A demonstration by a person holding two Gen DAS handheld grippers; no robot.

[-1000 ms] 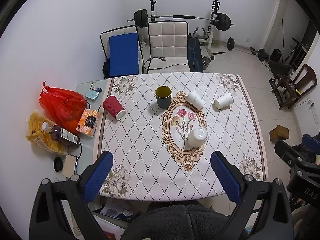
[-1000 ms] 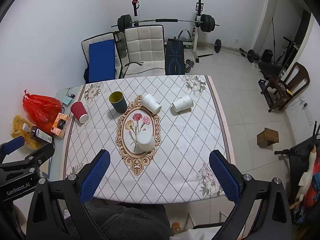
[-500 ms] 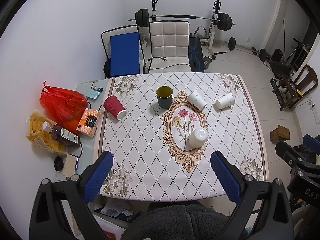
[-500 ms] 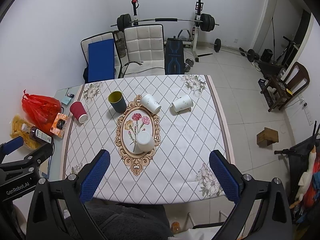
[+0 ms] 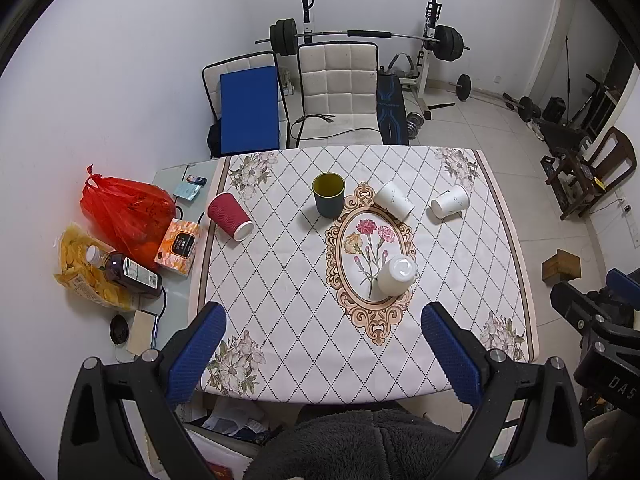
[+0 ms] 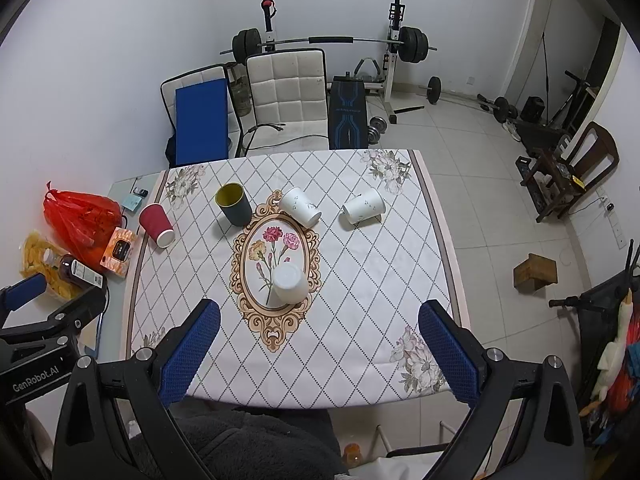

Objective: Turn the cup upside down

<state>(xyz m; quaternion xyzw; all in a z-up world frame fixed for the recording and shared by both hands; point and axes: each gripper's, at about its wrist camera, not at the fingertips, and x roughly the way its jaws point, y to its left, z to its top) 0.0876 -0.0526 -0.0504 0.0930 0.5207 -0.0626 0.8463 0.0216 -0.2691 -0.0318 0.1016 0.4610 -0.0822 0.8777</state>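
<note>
Risk lies in choosing wrongly: both grippers' jaws hang spread and empty at frame bottom, while the upright green cup (image 5: 328, 195) stands upper centre among cups lying or already inverted.

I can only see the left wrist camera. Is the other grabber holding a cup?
Observer: No. The right wrist view shows the right gripper wide open, with nothing between its fingers.
Operator: Okay! Is there anything funny over on that side that I can't see?
Observer: Yes. At the far right edge of the right wrist view, off the table, there is what looks like a white plush bird.
</note>
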